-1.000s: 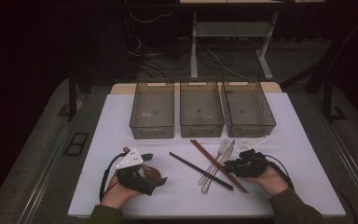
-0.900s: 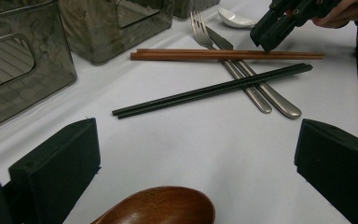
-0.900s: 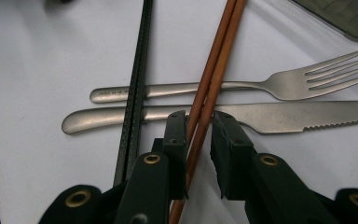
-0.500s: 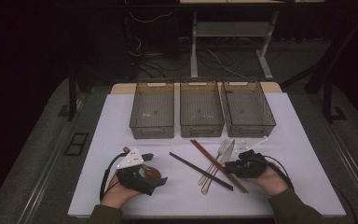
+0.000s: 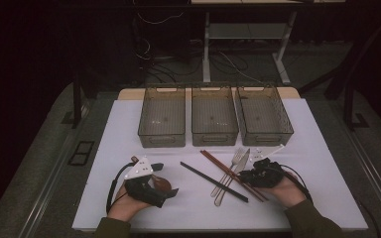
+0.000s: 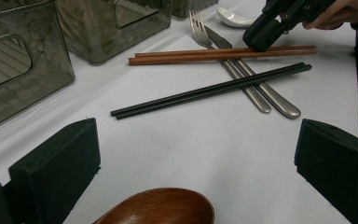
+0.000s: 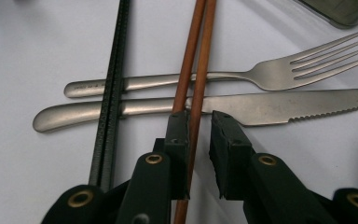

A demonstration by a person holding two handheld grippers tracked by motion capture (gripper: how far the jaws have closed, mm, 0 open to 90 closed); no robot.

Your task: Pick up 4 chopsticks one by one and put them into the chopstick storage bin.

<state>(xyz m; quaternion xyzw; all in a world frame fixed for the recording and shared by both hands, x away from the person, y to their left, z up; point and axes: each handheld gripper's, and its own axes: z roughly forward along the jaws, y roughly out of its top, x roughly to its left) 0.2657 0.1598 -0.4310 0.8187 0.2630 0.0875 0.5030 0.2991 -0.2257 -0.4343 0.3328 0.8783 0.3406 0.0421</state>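
My left gripper [image 5: 155, 187] rests at the near left of the white mat, jaws wide open [image 6: 196, 158]. A brown wooden spoon [image 6: 163, 207] lies just under and between them, also seen from above [image 5: 161, 184]. My right gripper [image 5: 248, 176] is low on the mat over the brown chopsticks [image 5: 225, 171]. In the right gripper view its jaws [image 7: 199, 140] stand a narrow gap apart with one brown chopstick [image 7: 200, 70] running between them, and the other passes under the left jaw. The black chopsticks [image 7: 114, 93] cross a steel fork [image 7: 270, 74] and knife [image 7: 284, 105].
Three clear plastic bins [image 5: 162, 119] [image 5: 214, 118] [image 5: 263, 116] stand in a row at the back of the mat. A white spoon [image 5: 269, 151] lies beyond my right gripper. The black chopsticks [image 5: 213, 181] lie between the two grippers. Bare mat [image 5: 317, 148] lies to the right.
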